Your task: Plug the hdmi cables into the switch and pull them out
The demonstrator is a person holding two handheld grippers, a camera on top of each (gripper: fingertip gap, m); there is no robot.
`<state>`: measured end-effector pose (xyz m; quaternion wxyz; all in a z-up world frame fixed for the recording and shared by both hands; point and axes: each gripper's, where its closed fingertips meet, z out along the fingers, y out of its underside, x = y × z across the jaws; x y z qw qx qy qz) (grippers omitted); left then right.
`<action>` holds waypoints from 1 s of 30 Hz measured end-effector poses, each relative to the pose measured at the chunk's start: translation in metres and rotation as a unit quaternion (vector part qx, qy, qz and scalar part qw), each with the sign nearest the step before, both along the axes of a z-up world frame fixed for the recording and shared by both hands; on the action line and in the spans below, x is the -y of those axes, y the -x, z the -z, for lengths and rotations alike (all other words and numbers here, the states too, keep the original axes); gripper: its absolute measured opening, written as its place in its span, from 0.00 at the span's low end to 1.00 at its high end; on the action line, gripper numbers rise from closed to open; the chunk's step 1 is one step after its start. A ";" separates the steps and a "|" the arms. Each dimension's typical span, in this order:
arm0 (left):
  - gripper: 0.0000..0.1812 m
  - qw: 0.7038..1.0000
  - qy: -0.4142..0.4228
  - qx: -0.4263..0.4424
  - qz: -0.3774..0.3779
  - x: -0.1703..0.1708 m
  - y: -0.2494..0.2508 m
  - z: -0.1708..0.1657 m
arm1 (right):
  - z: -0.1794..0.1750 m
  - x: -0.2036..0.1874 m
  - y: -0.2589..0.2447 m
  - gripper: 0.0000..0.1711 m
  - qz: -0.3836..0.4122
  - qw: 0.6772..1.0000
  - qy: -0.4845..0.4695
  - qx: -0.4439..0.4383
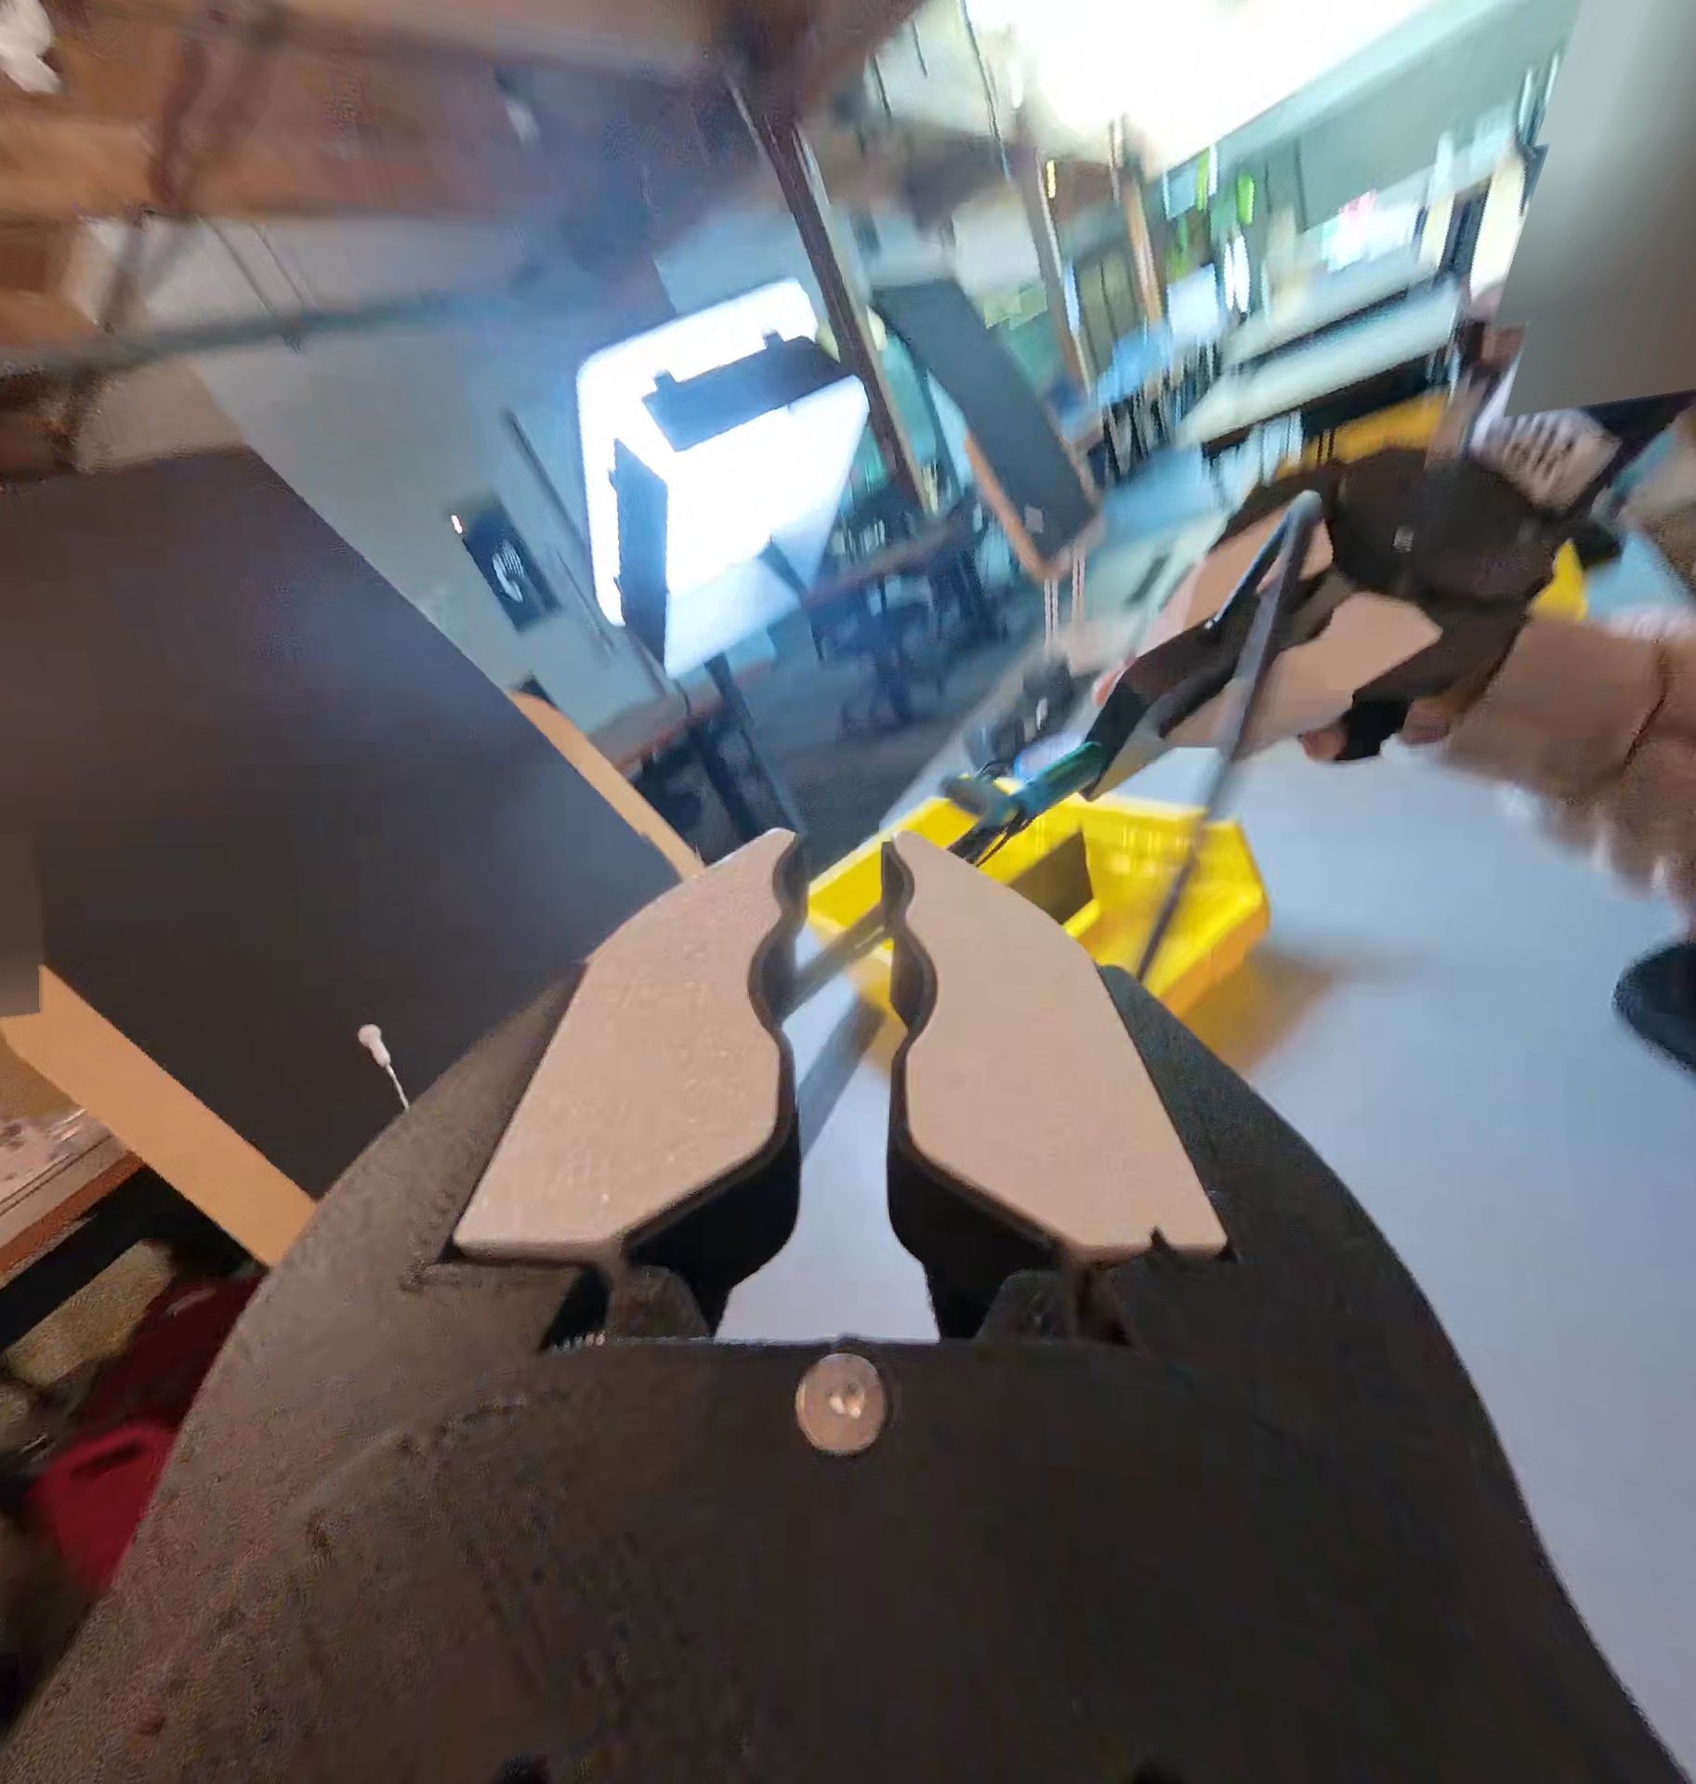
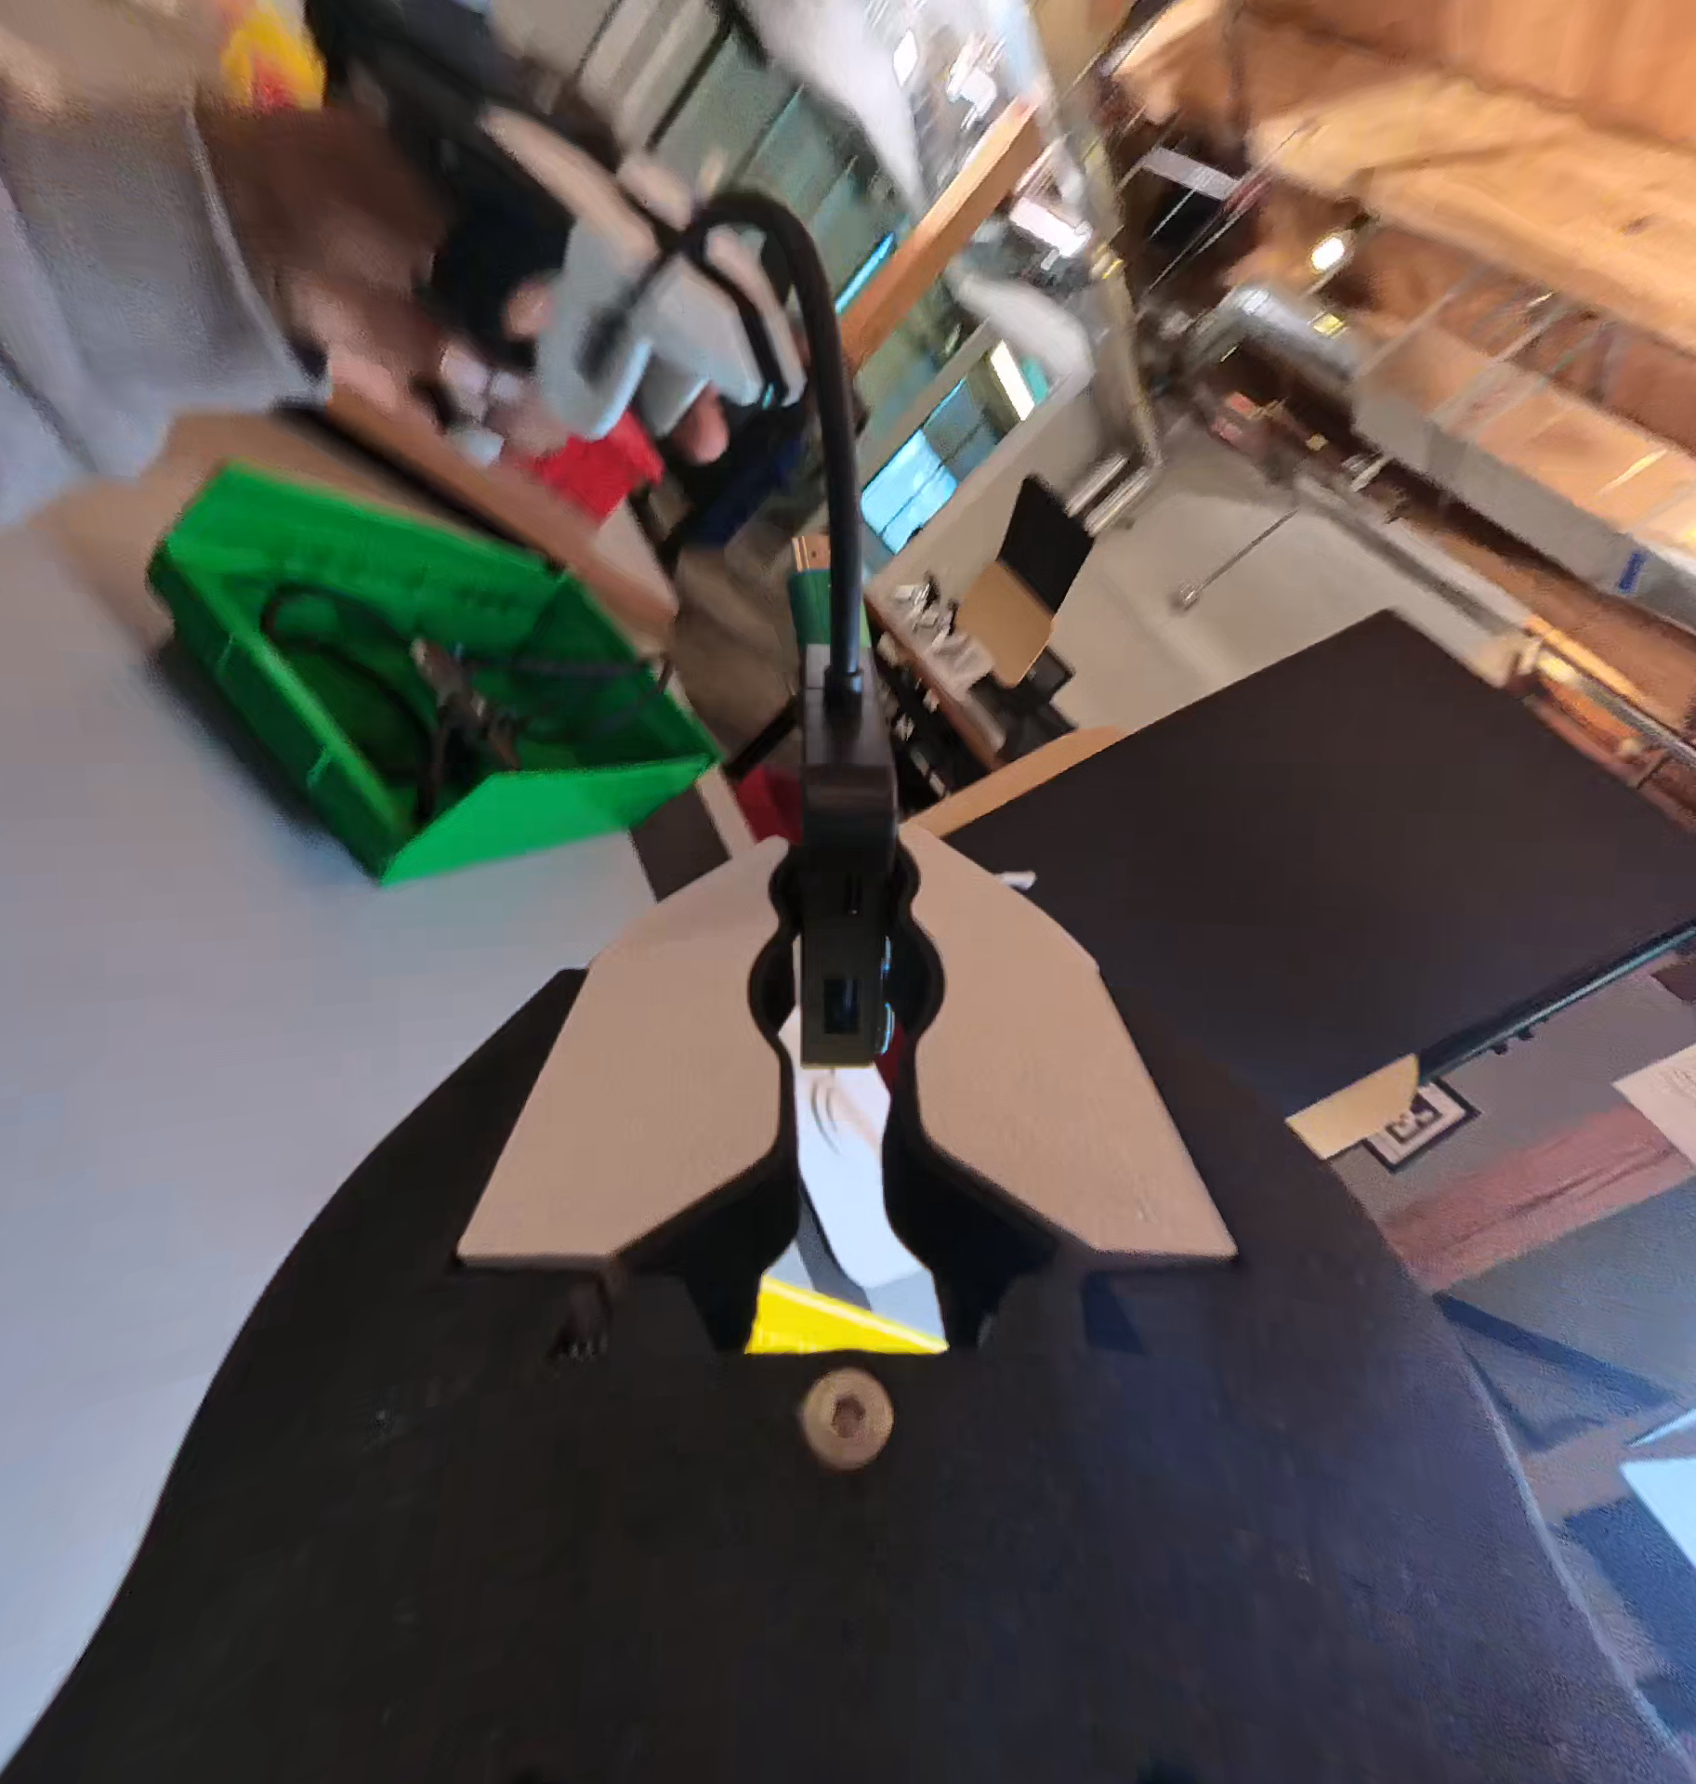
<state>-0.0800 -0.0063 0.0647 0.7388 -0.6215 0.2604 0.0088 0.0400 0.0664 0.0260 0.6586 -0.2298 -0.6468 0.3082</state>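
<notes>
Tabletop was pale grey and mostly bare; both views were motion-blurred. A yellow bin sat on it ahead of the left gripper, and a green bin holding tangled dark leads sat at its far edge in the right wrist view. A black board stood at the left of the tabletop. Behind was an open workshop with benches, timber beams and bright windows.

Left gripper pointed toward the yellow bin, tilted, its jaws nearly closed with a narrow gap; a thin black cable crossed that gap, but whether it was pinched could not be told.

Right gripper was held up off the tabletop, rolled sideways, jaws clamped on the black switch. The switch's own black lead arched upward from its far end. A green-collared plug showed just past the switch; whether it was seated was unclear.
</notes>
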 end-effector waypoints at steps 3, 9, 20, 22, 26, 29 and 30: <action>0.07 0.994 -0.042 0.089 0.055 0.021 0.011 -0.023 | -0.045 -0.004 -0.032 0.08 -0.050 0.988 0.092 -0.109; 0.09 0.979 0.028 0.072 0.188 0.006 -0.061 0.008 | -0.078 0.004 -0.061 0.08 -0.176 0.936 0.233 -0.196; 0.21 0.878 0.222 0.233 0.355 -0.050 -0.157 0.099 | -0.037 0.036 0.002 0.08 -0.185 0.949 0.226 -0.119; 0.22 0.856 0.177 0.303 0.379 -0.051 -0.149 0.079 | -0.037 0.037 0.002 0.08 -0.192 0.945 0.231 -0.129; 0.17 0.859 0.109 0.343 0.364 -0.052 -0.125 0.060 | -0.042 0.035 -0.002 0.09 -0.227 0.922 0.277 -0.149; 0.17 0.866 0.077 0.354 0.345 -0.053 -0.115 0.052 | -0.042 0.030 -0.003 0.09 -0.246 0.905 0.312 -0.155; 0.19 0.864 0.062 0.366 0.339 -0.053 -0.111 0.047 | -0.041 0.029 -0.002 0.09 -0.243 0.906 0.310 -0.155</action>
